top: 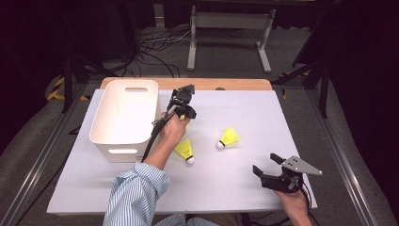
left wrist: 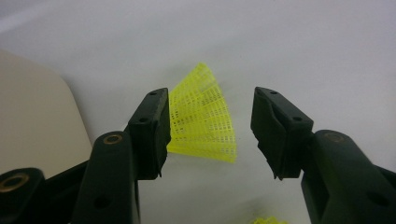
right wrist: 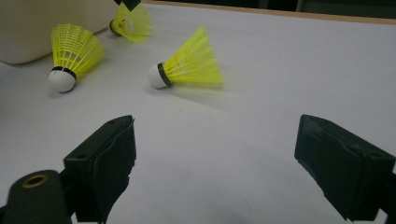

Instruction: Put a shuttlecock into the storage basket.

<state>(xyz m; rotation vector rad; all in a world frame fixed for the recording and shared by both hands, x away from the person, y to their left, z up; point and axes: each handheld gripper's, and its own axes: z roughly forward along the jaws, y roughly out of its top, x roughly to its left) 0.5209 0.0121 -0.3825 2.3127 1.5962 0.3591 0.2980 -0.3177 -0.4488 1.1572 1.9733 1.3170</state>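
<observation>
Three yellow shuttlecocks lie on the white worktop. Left gripper [top: 181, 107], beside the white bin [top: 123, 117] at the worktop's left edge, stands over the first shuttlecock [left wrist: 204, 119]; its jaws are partly open, one pad against the skirt, the other clear of it. Second shuttlecock [top: 185, 150] lies just off the bin's near corner, the third shuttlecock [top: 228, 138] near mid-worktop. Right gripper [top: 269, 165], at the near right corner, has its jaws wide apart on nothing.
</observation>
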